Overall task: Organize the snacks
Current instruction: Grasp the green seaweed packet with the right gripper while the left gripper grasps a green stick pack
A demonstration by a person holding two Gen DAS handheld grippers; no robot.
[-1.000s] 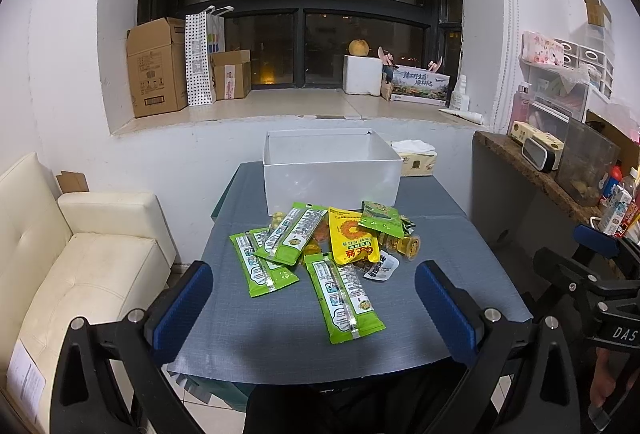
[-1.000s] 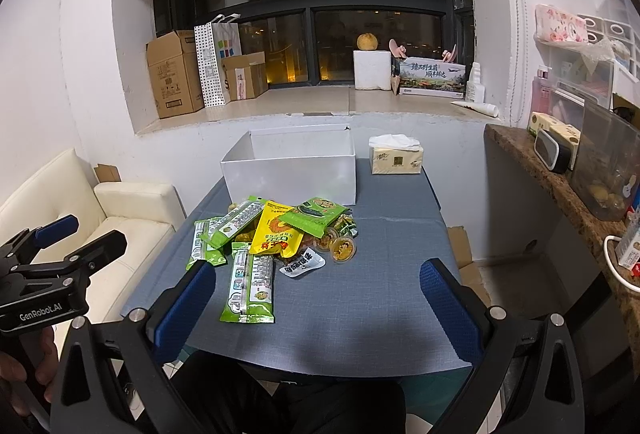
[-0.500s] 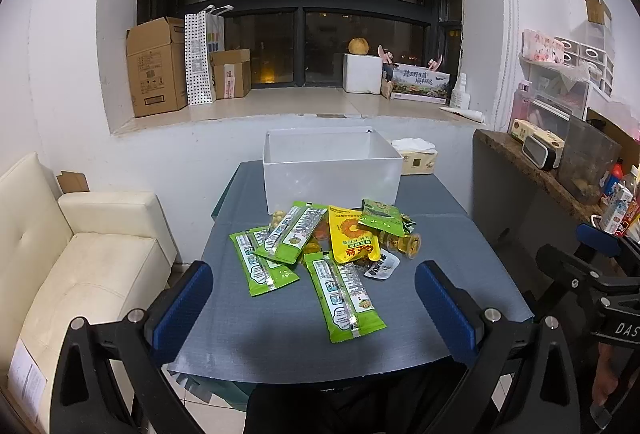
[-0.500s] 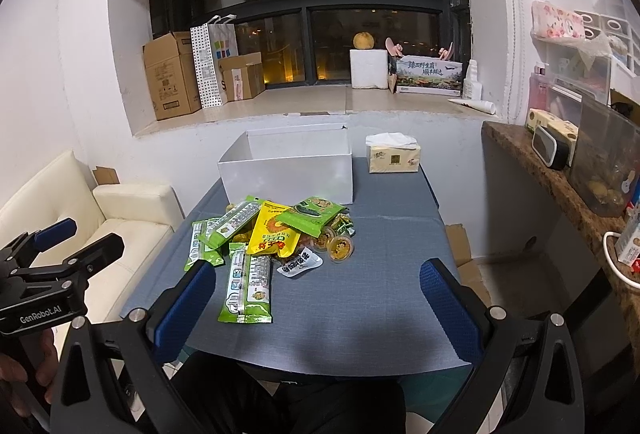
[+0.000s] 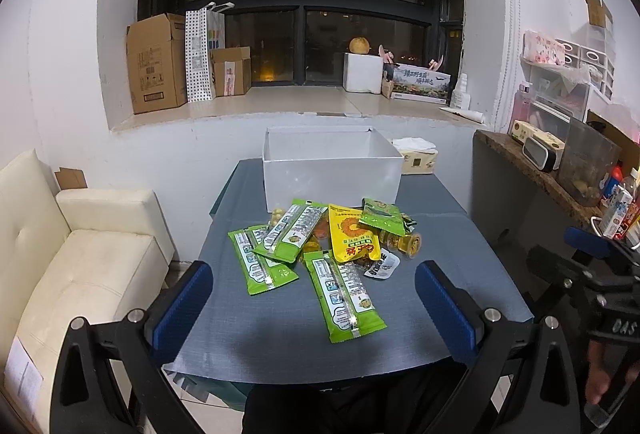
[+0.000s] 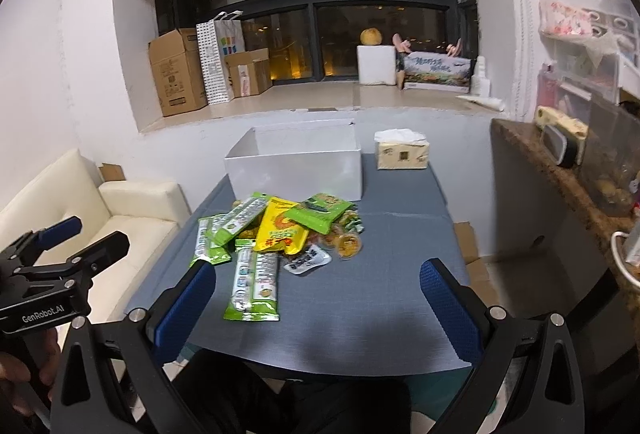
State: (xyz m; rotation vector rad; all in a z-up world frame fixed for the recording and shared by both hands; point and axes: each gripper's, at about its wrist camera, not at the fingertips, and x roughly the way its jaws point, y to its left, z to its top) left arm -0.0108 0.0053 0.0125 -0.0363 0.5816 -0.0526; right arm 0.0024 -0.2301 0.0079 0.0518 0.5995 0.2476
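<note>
Both my tongs hang spread wide and empty above the near edge of the grey-blue cloth-covered desk [image 5: 472, 234]: the left tongs [image 5: 312, 298], the right tongs [image 6: 318, 304]; a heap of green and yellow foil snack packets [image 5: 320, 242] lies mid-desk, just in front of the open white rectangular box [image 5: 332, 174]; one long green packet [image 5: 344, 294] lies nearest me; a beige tissue pack [image 6: 402, 154] stands right of the box.

Snacks heaped mid-table, my box open behind them.
Green packets [image 5: 344, 294], a yellow sunflower bag [image 5: 352, 234] and small jelly cups [image 5: 408, 244] overlap just before the white box [image 5: 332, 174] at the table's [image 5: 460, 306] far edge.
</note>
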